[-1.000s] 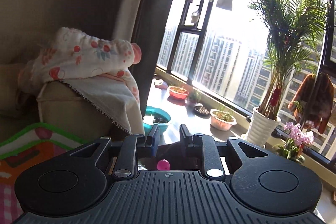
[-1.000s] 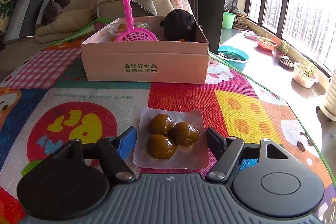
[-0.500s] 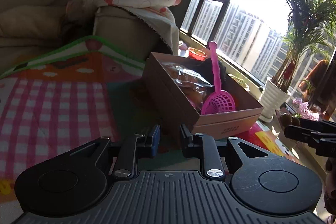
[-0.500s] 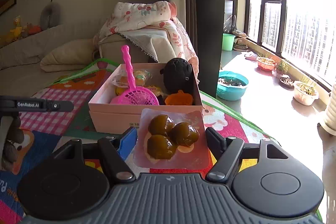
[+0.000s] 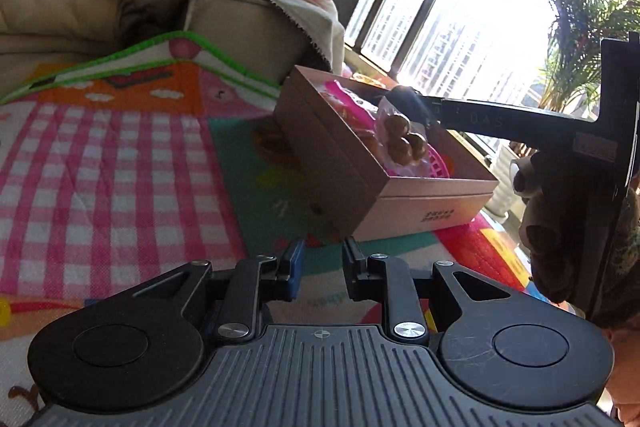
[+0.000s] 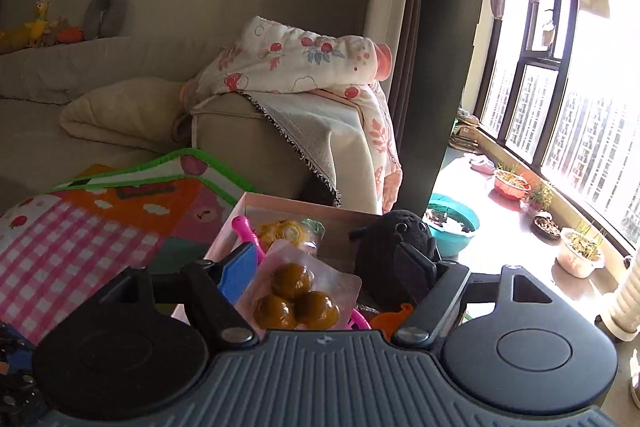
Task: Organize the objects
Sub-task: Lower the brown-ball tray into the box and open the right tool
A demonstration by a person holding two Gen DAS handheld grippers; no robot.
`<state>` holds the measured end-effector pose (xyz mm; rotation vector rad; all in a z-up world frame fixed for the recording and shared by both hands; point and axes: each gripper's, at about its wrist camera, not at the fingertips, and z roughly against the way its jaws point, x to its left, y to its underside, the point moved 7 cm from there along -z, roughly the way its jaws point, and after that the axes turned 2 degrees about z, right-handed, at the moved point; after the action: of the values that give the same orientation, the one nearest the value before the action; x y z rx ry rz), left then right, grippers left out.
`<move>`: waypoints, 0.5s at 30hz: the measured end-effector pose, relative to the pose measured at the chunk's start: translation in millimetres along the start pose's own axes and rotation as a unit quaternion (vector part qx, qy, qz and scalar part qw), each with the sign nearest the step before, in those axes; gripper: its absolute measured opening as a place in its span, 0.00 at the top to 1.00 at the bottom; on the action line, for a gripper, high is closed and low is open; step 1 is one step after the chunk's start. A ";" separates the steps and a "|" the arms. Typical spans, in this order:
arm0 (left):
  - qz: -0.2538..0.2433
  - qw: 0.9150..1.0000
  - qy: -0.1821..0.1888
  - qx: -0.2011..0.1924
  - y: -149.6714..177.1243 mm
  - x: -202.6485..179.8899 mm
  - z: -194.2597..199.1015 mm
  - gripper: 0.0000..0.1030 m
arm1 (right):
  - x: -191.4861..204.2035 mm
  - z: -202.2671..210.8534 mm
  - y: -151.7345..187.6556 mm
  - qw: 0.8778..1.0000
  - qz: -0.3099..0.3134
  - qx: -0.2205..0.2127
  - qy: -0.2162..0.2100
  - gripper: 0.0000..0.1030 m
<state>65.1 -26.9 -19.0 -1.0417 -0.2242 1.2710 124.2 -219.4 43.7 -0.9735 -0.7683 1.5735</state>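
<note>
A pink cardboard box point(image 5: 420, 207) sits on the colourful play mat point(image 5: 120, 167). Inside it are a pink scoop point(image 6: 244, 227), a black plush toy point(image 6: 396, 239), a yellow wrapped item point(image 6: 280, 229) and an orange piece point(image 6: 396, 315). My right gripper point(image 6: 328, 263) hovers over the box and its jaws are opening. Between them tilts a clear packet of three brown balls point(image 6: 296, 295), its right edge clear of the black finger point(image 6: 416, 267); the left wrist view shows this packet point(image 5: 402, 143) above the box. My left gripper point(image 5: 322, 259) is shut and empty, low over the mat before the box.
A sofa arm draped with a floral blanket point(image 6: 304, 67) rises behind the box. Right of it a teal basin point(image 6: 452, 227) and plant pots point(image 6: 580, 251) line the floor by the window. The right tool's black frame point(image 5: 540, 123) and a brown fuzzy sleeve point(image 5: 560, 227) fill the left wrist view's right side.
My right gripper lifted the packet off the mat and carried it over the box, and its fingers have spread. My left gripper swung down from the window to the mat beside the box.
</note>
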 end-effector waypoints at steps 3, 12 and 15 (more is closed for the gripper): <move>0.011 1.000 -0.003 -0.004 -4.4 5.5 -0.7 0.77 | -16.4 9.9 23.4 1.000 -0.001 0.011 0.005 0.21; 0.008 0.999 0.025 -0.043 -50.4 -37.8 -12.7 0.77 | -74.7 36.0 75.9 0.998 -0.043 0.039 0.010 0.15; 0.017 1.000 -0.002 -0.024 -56.4 -44.6 -30.6 0.77 | -78.1 35.5 88.3 0.998 -0.040 0.046 0.009 0.15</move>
<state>107.8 -76.9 23.1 -1.0883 -0.2409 1.3036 59.7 -313.9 -1.7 -0.8784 -0.7081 1.5169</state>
